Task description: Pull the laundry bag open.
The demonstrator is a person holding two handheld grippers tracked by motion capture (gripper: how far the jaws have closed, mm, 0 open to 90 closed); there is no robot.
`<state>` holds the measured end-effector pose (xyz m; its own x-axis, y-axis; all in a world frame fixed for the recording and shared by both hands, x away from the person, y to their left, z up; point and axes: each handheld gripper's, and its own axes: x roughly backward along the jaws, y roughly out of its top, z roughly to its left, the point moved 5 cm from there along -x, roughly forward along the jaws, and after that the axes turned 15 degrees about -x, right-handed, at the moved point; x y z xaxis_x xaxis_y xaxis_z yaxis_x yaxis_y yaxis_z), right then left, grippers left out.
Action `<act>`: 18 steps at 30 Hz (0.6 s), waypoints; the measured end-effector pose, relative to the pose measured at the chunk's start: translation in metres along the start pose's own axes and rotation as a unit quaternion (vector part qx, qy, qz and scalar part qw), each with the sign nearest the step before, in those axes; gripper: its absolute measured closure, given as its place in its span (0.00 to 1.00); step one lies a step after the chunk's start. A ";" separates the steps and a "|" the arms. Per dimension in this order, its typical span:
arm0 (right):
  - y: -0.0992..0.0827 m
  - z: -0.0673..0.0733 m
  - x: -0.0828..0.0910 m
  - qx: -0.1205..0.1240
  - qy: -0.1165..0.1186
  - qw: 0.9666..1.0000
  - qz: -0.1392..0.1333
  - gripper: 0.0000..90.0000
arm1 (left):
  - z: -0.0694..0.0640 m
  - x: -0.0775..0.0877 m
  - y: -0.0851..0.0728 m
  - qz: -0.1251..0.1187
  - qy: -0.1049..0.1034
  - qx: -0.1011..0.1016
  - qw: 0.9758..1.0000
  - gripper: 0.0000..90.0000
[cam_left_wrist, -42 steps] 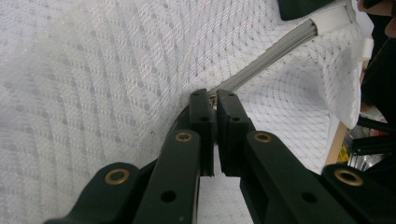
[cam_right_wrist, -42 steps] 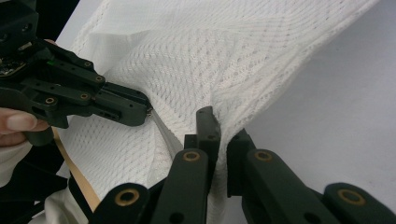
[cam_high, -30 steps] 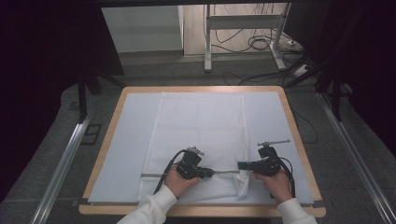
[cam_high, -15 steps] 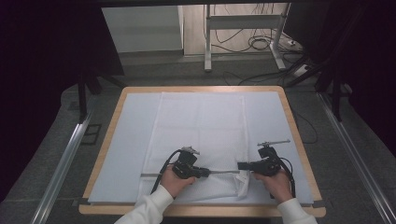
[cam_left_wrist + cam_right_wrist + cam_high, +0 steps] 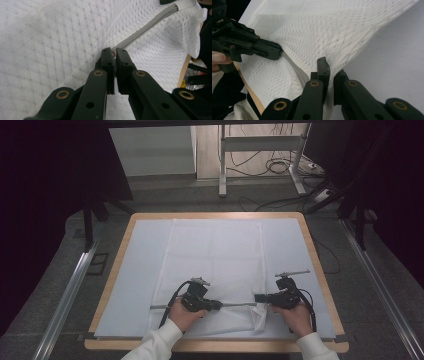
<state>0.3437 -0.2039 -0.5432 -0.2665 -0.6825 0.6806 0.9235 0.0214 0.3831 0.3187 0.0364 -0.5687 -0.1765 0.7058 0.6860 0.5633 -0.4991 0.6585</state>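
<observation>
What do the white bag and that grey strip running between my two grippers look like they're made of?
White bag: looks like soft knit mesh fabric, matte; open diamond weave and limp folds show it. Grey strip: seems a zipper tape, woven fabric with fine ribbing along its length; the left gripper is shut on what looks like a small metal pull, but that is too small to be sure.

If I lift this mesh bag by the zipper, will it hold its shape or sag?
Probably sag: the mesh bag bunches and folds near the right tool. It looks thin, so likely light. The zipper between both tools seems the firmest line.
</observation>
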 end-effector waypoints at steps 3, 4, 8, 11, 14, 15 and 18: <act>0.000 -0.001 0.001 -0.001 0.000 1.000 -0.001 0.98 | 0.002 0.003 -0.002 -0.001 0.000 0.004 1.000 0.96; 0.001 -0.001 0.001 -0.001 -0.001 1.000 -0.002 0.98 | 0.002 0.003 -0.002 0.000 0.002 0.003 1.000 0.96; 0.001 -0.001 0.001 -0.001 -0.001 1.000 -0.003 0.98 | 0.005 0.006 -0.005 -0.002 0.003 0.008 1.000 0.96; 0.001 -0.002 0.001 -0.001 0.000 1.000 -0.003 0.98 | 0.006 0.008 -0.006 -0.001 0.006 0.008 1.000 0.96; 0.001 -0.002 0.001 -0.001 -0.001 1.000 -0.003 0.97 | 0.006 0.009 -0.008 -0.003 0.004 0.011 1.000 0.96; 0.001 -0.002 0.001 -0.001 0.000 1.000 -0.003 0.98 | 0.006 0.009 -0.008 -0.003 0.005 0.011 1.000 0.96; 0.001 -0.001 0.002 0.000 -0.001 1.000 -0.003 0.97 | 0.008 0.011 -0.009 -0.002 0.006 0.010 1.000 0.96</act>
<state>0.3444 -0.2060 -0.5428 -0.2732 -0.6807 0.6797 0.9219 0.0166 0.3871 0.3177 0.0525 -0.5697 -0.1878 0.7018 0.6872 0.5783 -0.4866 0.6549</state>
